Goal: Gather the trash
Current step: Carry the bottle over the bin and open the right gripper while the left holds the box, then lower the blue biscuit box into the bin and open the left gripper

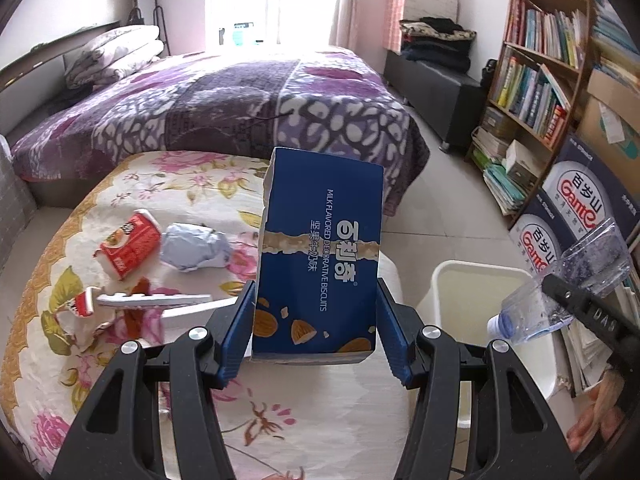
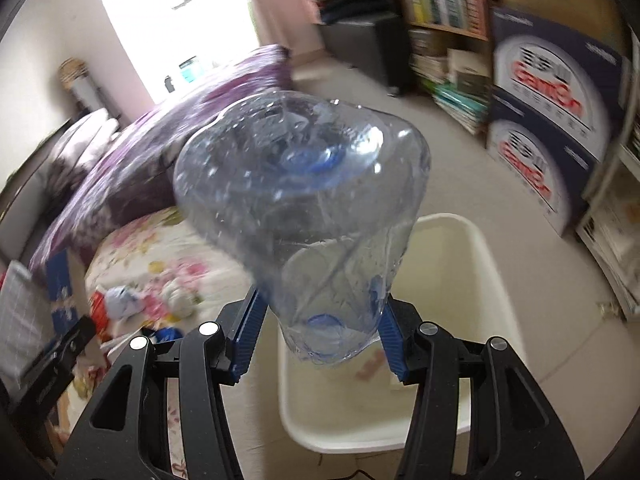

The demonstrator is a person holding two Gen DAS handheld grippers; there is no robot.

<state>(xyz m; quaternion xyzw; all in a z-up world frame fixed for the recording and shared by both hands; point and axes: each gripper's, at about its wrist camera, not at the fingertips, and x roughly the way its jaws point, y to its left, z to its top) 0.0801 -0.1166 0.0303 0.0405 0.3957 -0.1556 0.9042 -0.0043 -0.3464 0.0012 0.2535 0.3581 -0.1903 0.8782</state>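
My left gripper [image 1: 316, 336] is shut on a blue biscuit box [image 1: 320, 256] and holds it upright above the floral table [image 1: 304, 420]. My right gripper [image 2: 320, 328] is shut on a clear plastic bottle [image 2: 304, 216], held over the white bin [image 2: 472, 280]. The bottle also shows in the left wrist view [image 1: 568, 284], tilted cap-down above the bin [image 1: 472, 304]. On the table lie a red packet [image 1: 130, 244], a crumpled pale wrapper [image 1: 196, 246] and torn white and red scraps [image 1: 136, 304].
A bed with a purple cover [image 1: 224, 104] stands behind the table. A bookshelf [image 1: 536, 80] and stacked blue cartons [image 1: 576, 200] line the right side. A dark bench with folded clothes [image 1: 436, 64] sits by the far wall.
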